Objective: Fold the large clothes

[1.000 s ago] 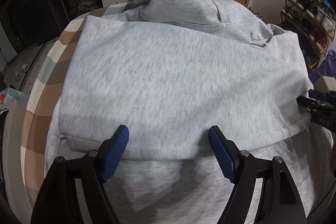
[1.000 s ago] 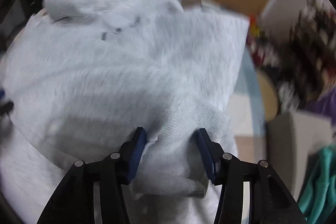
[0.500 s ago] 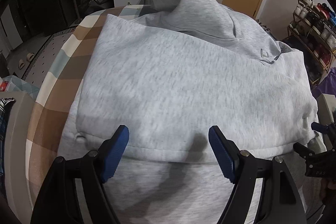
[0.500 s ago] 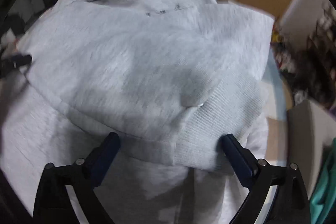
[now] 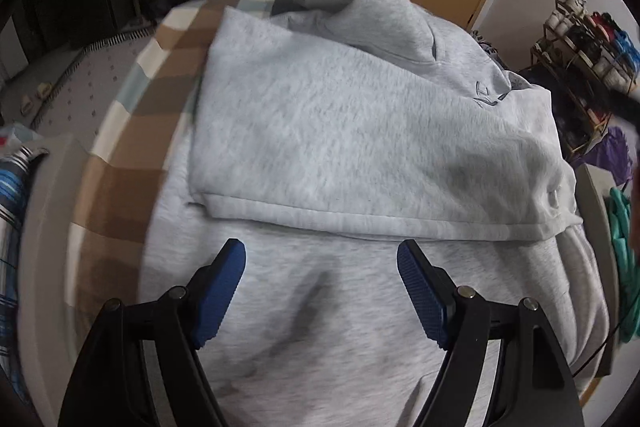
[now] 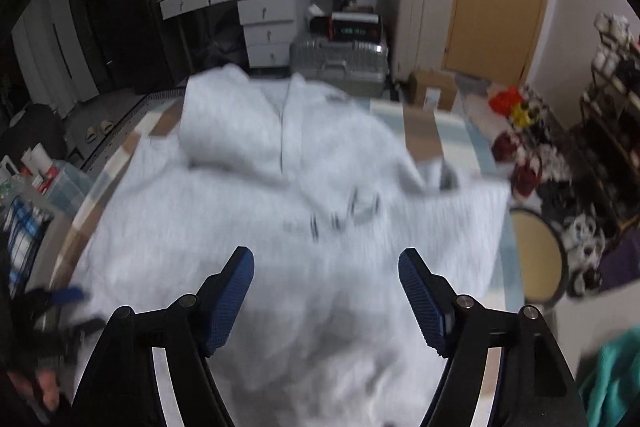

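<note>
Item: pale grey marl fleece hoodie (image 5: 360, 147), on a bench covered in tan, cream and pale-blue checked cloth (image 5: 132, 147). The folded upper layer's hem runs left to right across the left wrist view, just beyond the left gripper (image 5: 321, 279), the nearer one.

Fingers: left wide, empty. Right gripper (image 6: 326, 287) wide, empty (its jaws have just closed in a little).

Change: a second ago the right fingers pinched a ribbed cuff; now released, with both grippers drawn back and the right lifted well clear.
</note>
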`<action>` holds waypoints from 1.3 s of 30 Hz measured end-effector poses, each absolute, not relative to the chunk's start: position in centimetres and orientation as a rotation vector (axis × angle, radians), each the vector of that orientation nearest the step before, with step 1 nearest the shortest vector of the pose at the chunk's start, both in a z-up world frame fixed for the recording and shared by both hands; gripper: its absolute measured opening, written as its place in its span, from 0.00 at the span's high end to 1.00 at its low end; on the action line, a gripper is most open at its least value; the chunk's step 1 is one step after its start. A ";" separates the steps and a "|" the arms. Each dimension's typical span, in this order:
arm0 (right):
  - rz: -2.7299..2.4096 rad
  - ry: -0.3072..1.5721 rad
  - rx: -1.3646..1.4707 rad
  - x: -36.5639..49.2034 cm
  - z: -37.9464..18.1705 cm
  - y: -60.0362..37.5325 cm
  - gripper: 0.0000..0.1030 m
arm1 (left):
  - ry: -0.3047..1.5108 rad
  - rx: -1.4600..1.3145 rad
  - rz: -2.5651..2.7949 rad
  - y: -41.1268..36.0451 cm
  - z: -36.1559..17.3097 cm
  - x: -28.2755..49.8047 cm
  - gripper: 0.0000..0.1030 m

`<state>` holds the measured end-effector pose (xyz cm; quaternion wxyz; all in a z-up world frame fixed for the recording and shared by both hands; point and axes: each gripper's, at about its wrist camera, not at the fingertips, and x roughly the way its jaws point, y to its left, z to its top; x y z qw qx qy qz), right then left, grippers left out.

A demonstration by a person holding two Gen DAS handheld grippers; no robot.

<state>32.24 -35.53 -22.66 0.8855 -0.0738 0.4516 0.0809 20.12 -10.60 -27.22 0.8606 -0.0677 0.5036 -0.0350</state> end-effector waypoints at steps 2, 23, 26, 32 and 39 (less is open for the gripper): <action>0.162 0.921 -0.127 35.7 -22.1 -34.7 0.26 | 1.042 -0.126 -0.070 -10.3 -26.9 19.9 0.27; 0.056 1.154 -0.282 57.0 -33.8 -25.9 0.89 | 1.102 -0.046 -0.156 -10.2 -27.3 19.8 0.27; 0.008 1.109 -0.259 55.9 -31.8 -27.7 0.95 | 1.120 -0.061 -0.134 -9.8 -27.9 20.1 0.27; 0.045 0.930 -0.337 49.7 -26.1 -31.5 0.96 | 1.107 -0.063 -0.085 -9.6 -27.9 20.4 0.27; 0.144 1.064 -0.251 39.2 -26.3 -37.4 0.96 | 1.096 -0.050 -0.072 -10.8 -27.9 20.8 0.27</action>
